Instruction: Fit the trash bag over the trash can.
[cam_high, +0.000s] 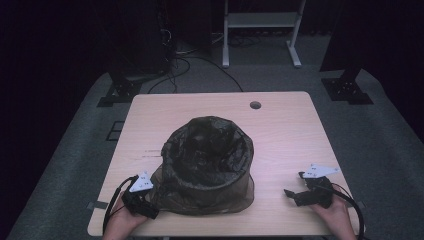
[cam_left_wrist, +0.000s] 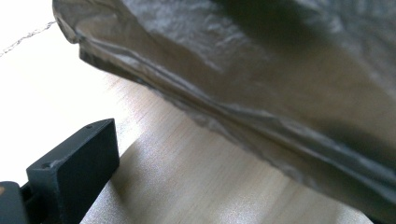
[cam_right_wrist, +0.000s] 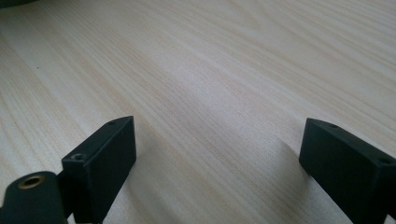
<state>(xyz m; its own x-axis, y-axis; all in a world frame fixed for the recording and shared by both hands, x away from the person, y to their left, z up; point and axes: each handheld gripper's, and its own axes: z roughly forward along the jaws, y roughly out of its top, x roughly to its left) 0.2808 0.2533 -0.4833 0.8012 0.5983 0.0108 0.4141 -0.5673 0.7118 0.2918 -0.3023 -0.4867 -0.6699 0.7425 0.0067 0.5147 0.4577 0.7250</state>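
Here a dark, translucent bin bag (cam_high: 207, 167) stands open-mouthed in the middle of the pale wooden counter (cam_high: 285, 125). The left gripper (cam_high: 145, 202) sits at the bag's lower left edge, but I cannot tell whether its fingers are spread or pinching the film. The right gripper (cam_high: 295, 192) rests well apart on the counter's right, fingers (cam_right_wrist: 100, 168) spread wide over bare wood.

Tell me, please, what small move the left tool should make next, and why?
Probably ease the left tool forward and close on the bag's lower edge: its jaws look open, the fold lies just ahead, and nothing is gripped yet.
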